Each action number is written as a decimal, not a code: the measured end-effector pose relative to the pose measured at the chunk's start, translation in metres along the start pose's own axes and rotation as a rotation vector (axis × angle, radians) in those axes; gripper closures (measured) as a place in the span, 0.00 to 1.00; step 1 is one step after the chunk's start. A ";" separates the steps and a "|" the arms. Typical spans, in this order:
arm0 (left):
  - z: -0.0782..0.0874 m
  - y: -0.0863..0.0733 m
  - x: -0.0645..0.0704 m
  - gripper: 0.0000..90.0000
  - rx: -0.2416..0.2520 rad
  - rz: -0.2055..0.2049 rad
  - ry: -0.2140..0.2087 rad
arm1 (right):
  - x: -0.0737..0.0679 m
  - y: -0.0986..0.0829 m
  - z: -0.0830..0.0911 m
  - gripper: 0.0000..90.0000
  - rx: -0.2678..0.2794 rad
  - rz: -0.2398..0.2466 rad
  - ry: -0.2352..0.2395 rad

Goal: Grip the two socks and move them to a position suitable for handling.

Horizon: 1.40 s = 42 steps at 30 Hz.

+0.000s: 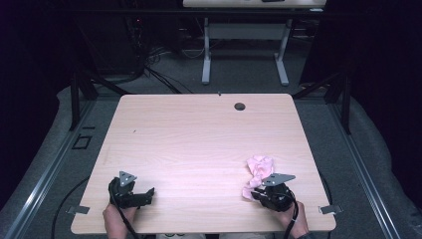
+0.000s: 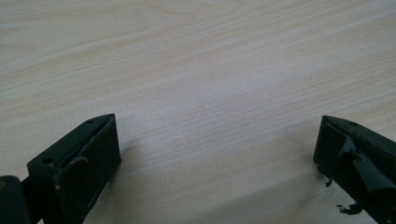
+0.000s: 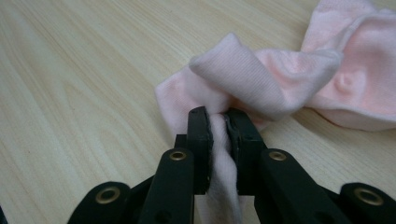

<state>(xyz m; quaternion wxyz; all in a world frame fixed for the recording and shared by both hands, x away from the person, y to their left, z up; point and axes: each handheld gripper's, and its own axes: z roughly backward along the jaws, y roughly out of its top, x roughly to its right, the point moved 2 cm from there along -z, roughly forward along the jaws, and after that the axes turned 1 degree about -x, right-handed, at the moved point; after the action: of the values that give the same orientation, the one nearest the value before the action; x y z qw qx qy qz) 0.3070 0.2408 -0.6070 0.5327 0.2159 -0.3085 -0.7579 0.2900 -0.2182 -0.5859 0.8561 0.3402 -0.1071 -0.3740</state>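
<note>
A pale wooden table [image 1: 199, 144] fills the middle of the high view, its grain running side to side and a small round cable hole [image 1: 240, 106] near the far edge at about 1 o'clock from the centre. Around it lies grey floor with dark cables [image 1: 149, 64] trailing at 11 o'clock, and a second desk [image 1: 244, 45] on white legs stands beyond at 12 o'clock; both sides of the room sink into darkness and nothing can be made out there. At 7 o'clock the left gripper [image 1: 149, 191] lies low over the bare wood with its jaws spread wide, nothing between them. At 5 o'clock the right gripper [image 1: 254, 191] has its jaws pressed together on a fold of the pink cloth [image 1: 260, 169], which lies crumpled on the table just beyond the jaws, toward 12 o'clock from them. In the right gripper view the pinched strip runs down between the jaws and is cut off at the bottom edge; the cloth's far right end also leaves the frame.
</note>
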 end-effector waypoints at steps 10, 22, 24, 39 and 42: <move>0.000 0.000 0.000 0.00 0.001 0.003 0.001 | -0.025 0.031 0.021 0.89 0.097 -0.021 0.065; 0.000 0.000 0.000 0.00 0.001 0.003 0.001 | -0.067 0.057 -0.031 0.74 0.033 -0.053 0.127; 0.000 0.000 0.000 0.00 0.001 0.004 0.002 | -0.072 0.055 -0.048 0.59 -0.031 -0.037 0.134; 0.020 0.014 0.034 0.00 0.067 -0.038 -0.064 | -0.033 0.044 0.006 0.28 0.088 -0.065 0.072; 0.029 0.025 0.060 0.00 0.083 -0.101 -0.124 | -0.024 0.038 0.012 0.28 0.105 -0.101 0.049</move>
<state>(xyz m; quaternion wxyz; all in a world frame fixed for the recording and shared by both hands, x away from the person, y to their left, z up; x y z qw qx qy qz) 0.2842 0.1849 -0.5684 0.4641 0.2060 -0.3608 -0.7823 0.2899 -0.1889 -0.5495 0.8194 0.3988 -0.0882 -0.4021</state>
